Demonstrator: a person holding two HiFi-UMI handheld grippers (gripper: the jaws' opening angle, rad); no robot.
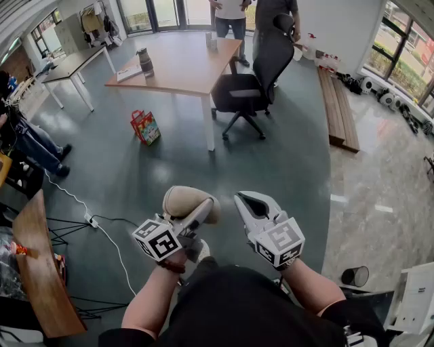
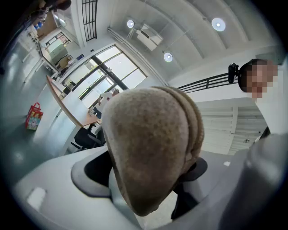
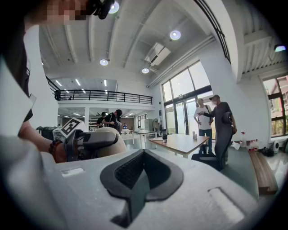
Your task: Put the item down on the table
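Note:
A tan, fuzzy, bun-shaped item sits between the jaws of my left gripper, which is shut on it and held low in front of my body, above the grey floor. In the left gripper view the item fills the middle and hides the jaw tips. My right gripper hangs beside it, a little to the right, shut and empty; its dark pads meet. The wooden table stands well ahead, across the floor. The right gripper view also catches the item at its left and the table far off.
A black office chair stands at the table's right side and two persons behind it. A bottle and small things lie on the table. A red bag and a white cable are on the floor; wooden board at left.

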